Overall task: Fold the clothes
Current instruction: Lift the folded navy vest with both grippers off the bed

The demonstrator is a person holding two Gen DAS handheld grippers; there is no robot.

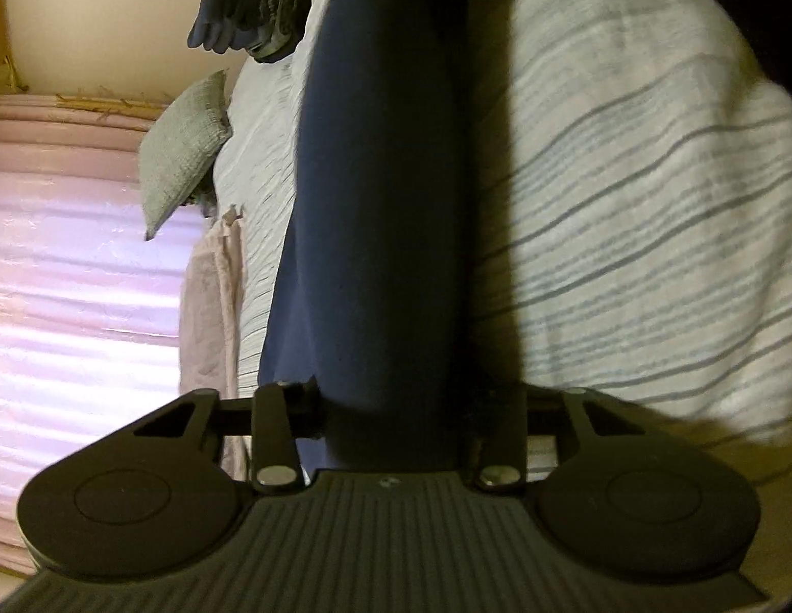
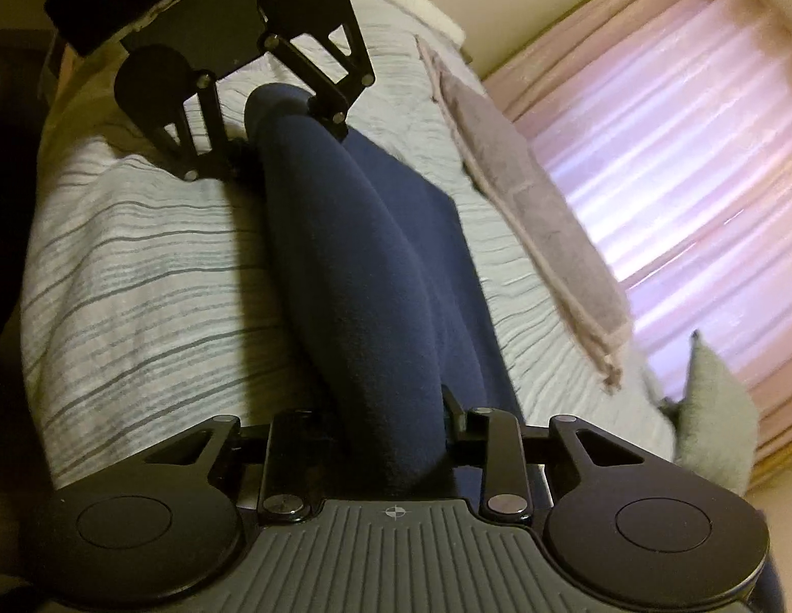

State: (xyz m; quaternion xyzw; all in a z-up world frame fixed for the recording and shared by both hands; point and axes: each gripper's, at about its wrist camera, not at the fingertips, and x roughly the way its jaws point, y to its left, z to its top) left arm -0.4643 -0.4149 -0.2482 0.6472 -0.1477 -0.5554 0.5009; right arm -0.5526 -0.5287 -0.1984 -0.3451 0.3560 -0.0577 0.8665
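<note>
A: Two grippers, one navy garment (image 2: 375, 276). Stretched between them as a rolled band above the striped bedspread (image 2: 140, 276).

B: Left gripper (image 1: 390, 408)?

A: Clamped on one end of the cloth, jaws narrowed around it.

B: Right gripper (image 2: 390, 439)?

A: Likewise pinched on the other end, cloth bunched between its fingers.

B: Elsewhere?

A: Pink towel (image 2: 538, 214) laid along the bed's far edge, grey cushion (image 1: 184, 148) near it, pink curtains (image 2: 676, 153) glowing behind.

striped bedspread (image 2: 140, 276), grey pillow (image 1: 184, 148), backlit pink curtains (image 2: 676, 153), cream wall (image 1: 115, 15).
</note>
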